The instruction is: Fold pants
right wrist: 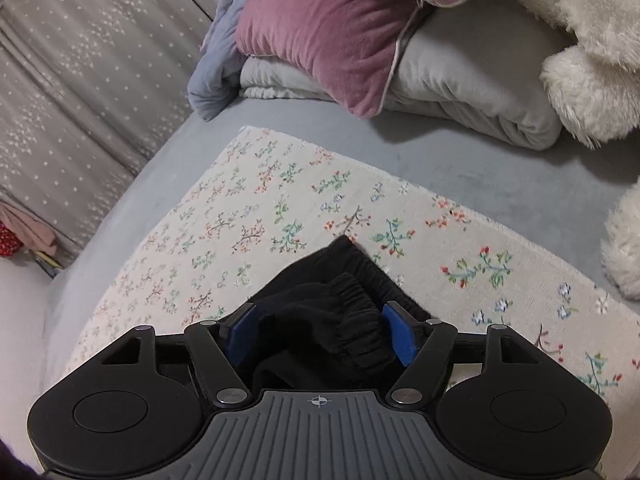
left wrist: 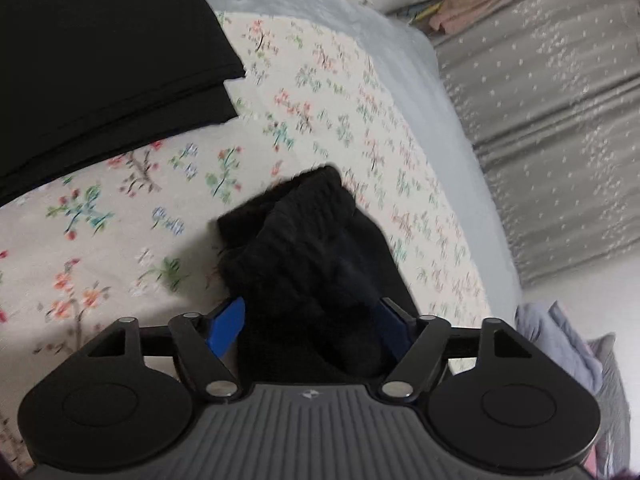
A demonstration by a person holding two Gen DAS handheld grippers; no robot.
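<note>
The black pants (left wrist: 316, 264) lie bunched on a floral sheet (left wrist: 120, 208) spread over a bed, and both views show a gathered waistband end of them rising between blue-padded fingers.

In the left wrist view the left gripper (left wrist: 310, 324) stands spread, its fingers (left wrist: 226, 326) set to either side of the dark cloth. The left pad shows clear of the fabric; the right pad is half buried in shadow, so contact there is hard to judge. The hold looks released. A second flat black fabric (left wrist: 100, 60) fills the upper left corner, its folded edge running diagonally, with bare sheet between it and the bunch. To the right the sheet ends at a pale grey-blue cover (left wrist: 452, 128), beyond which hangs a grey star-print curtain (left wrist: 560, 140).

In the right wrist view the right gripper (right wrist: 322, 334) is likewise spread, its fingers (right wrist: 400, 334) flanking the elastic waistband (right wrist: 352, 312) without visibly pinching it. Ahead lies open floral sheet up to its frayed far edge, then a strip of grey-blue cover. Past that sit a pink pillow (right wrist: 332, 36) on a folded grey blanket (right wrist: 480, 88) and a white fluffy throw (right wrist: 580, 60) at the right.

The rest of the pants is hidden beneath each gripper body. Both views are softly blurred.
</note>
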